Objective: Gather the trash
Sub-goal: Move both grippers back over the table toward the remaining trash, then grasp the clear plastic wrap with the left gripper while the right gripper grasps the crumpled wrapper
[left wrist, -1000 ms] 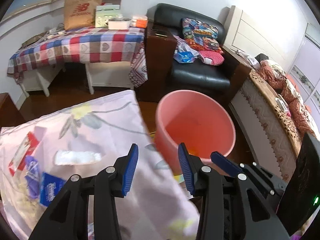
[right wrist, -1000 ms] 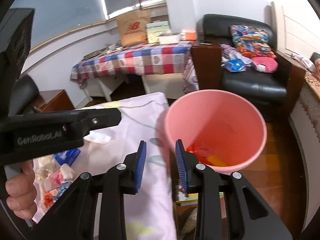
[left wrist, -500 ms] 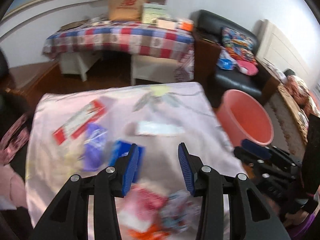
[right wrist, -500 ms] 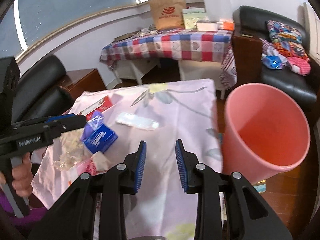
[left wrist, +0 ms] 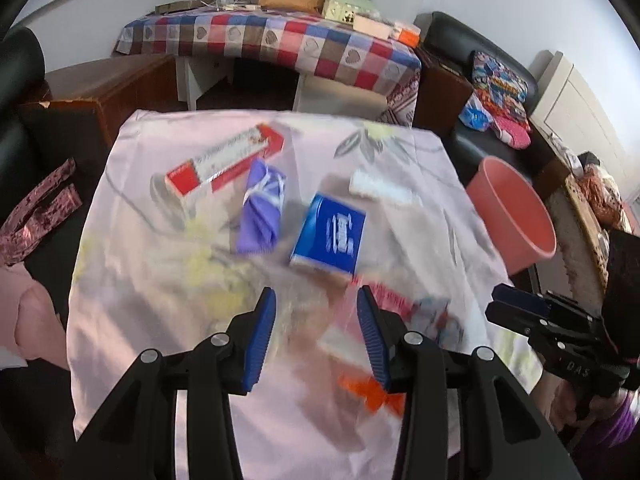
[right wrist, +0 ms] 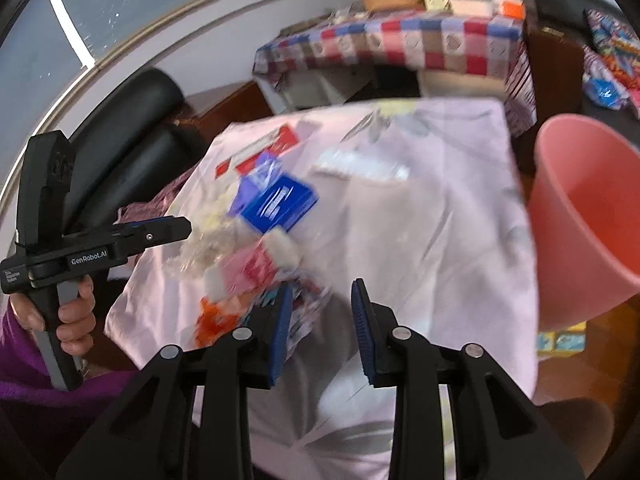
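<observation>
Crowding the pink cloth (left wrist: pixel 160 320): wrappers, blue packet (left wrist: pixel 330 236), red box (left wrist: pixel 224 164).

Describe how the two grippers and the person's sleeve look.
Both grippers are black plastic with silver screws and ribbed blue pads on the fingers. The left gripper carries white "GenRobot.AI" lettering, a tall black upright part and a grey handle. The sleeve is purple. The right gripper looks the same build.

Lying on the cloth: one red-and-white carton (left wrist: pixel 224 162), one blue packet (left wrist: pixel 330 234), one purple wrapper (left wrist: pixel 262 208); standing beside: one pink bucket (left wrist: pixel 514 216).
</observation>
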